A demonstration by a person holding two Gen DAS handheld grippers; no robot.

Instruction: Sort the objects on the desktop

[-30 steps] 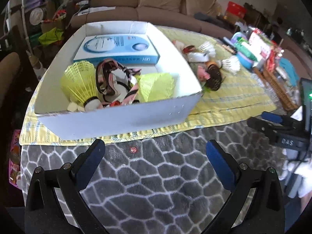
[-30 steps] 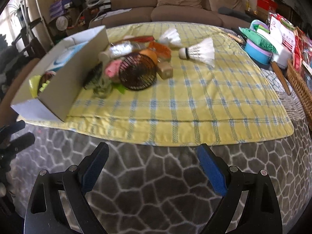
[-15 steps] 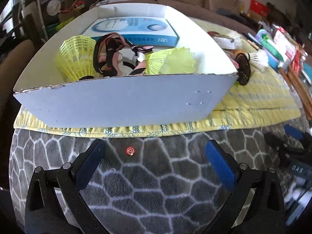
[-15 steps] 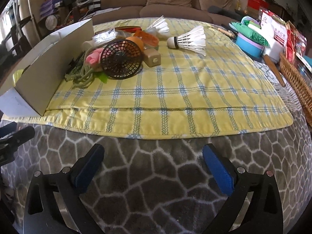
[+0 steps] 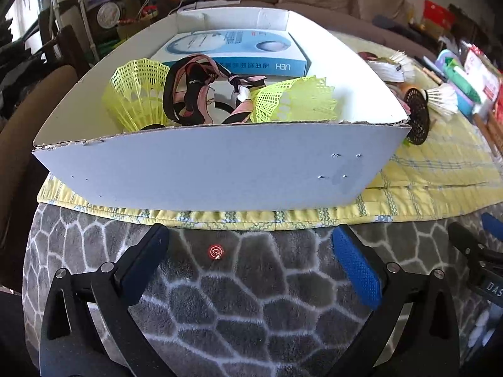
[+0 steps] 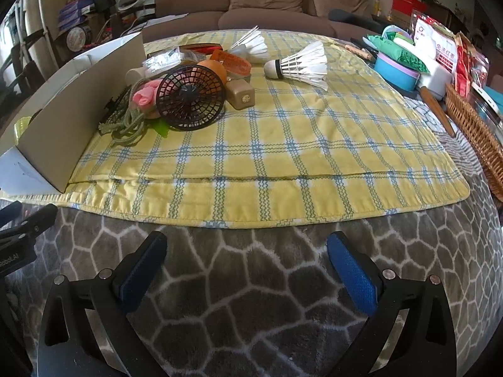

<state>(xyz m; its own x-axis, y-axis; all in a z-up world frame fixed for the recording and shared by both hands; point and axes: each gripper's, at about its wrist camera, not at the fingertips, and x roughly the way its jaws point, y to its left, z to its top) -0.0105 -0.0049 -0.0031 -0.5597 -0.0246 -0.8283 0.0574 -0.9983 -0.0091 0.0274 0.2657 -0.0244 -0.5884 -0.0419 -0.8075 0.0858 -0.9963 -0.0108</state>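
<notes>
A white cardboard box stands on the yellow plaid cloth, close in front of my open, empty left gripper. It holds two yellow shuttlecocks, a pink-black strap and a blue-white carton. My right gripper is open and empty, low over the grey blanket. On the cloth beside the box lie a black mini fan, pink fake flowers, a gold cube, an orange packet and two white shuttlecocks.
A grey hexagon-pattern blanket covers the near table. At the right stand a wicker basket, a blue bowl, snack packs and a wooden stick. A brown sofa is behind. The left gripper's tip shows at the right view's left edge.
My left gripper has moved closer to the box, whose front wall now fills the view. My right gripper has come down and forward toward the cloth's edge. Both stayed open.
</notes>
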